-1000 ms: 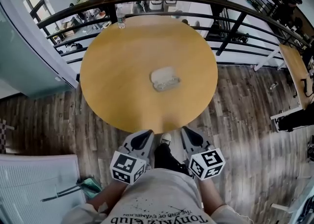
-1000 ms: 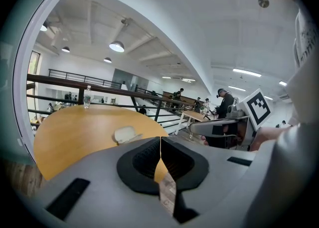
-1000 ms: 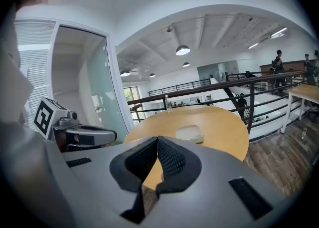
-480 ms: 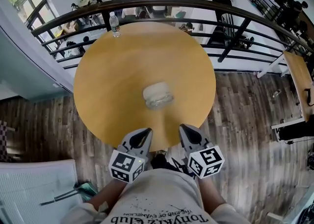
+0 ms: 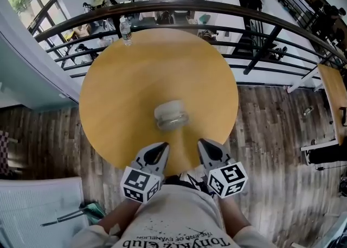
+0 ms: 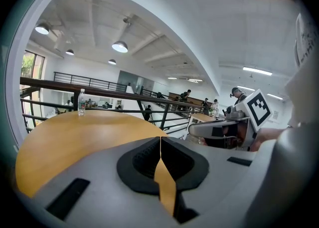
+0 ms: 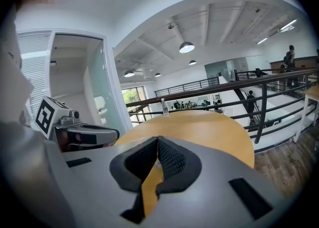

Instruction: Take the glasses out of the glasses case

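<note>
Round tabletop (image 5: 124, 78); glasses case (image 5: 171, 114) lies near its middle, ahead of both sets of fingers, apart from them. Left gripper (image 5: 162, 146) and right gripper (image 5: 201, 143) side by side, fingers clenched, empty. Water bottle (image 5: 125, 29) far beyond.

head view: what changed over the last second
The view has closed in on the table: the glasses case now lies nearer the left gripper and right gripper. Both stay shut and empty, side by side by the near edge; the case is untouched.
</note>
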### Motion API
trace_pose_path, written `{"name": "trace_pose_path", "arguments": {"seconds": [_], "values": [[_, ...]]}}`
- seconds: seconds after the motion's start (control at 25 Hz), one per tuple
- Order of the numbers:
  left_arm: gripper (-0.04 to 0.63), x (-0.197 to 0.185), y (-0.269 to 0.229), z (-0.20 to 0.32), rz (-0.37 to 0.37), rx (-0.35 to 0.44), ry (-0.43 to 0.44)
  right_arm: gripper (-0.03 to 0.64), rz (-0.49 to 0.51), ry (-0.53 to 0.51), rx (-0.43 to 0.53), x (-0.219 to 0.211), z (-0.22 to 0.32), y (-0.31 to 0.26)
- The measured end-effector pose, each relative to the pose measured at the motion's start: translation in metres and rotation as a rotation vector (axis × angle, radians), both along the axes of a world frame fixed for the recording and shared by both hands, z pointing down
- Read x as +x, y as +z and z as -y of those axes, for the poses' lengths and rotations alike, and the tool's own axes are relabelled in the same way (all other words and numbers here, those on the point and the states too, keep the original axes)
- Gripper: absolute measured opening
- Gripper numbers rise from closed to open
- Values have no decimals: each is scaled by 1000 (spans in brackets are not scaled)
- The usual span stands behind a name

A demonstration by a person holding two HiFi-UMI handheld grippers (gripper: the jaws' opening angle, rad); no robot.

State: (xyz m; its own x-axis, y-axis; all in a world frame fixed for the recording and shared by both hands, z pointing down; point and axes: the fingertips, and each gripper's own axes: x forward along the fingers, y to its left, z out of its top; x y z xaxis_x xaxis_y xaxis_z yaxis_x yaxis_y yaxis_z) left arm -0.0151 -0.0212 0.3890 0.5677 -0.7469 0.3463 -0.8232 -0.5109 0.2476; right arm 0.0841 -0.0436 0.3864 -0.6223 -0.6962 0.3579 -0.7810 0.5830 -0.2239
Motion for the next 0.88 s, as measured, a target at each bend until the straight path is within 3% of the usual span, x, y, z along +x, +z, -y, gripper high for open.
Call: {"name": "trace_pose_path", "arguments": {"seconds": [0.88], "values": [[26, -28, 4, 46, 7, -18, 109, 25, -4, 86, -13, -22, 30, 3]]}}
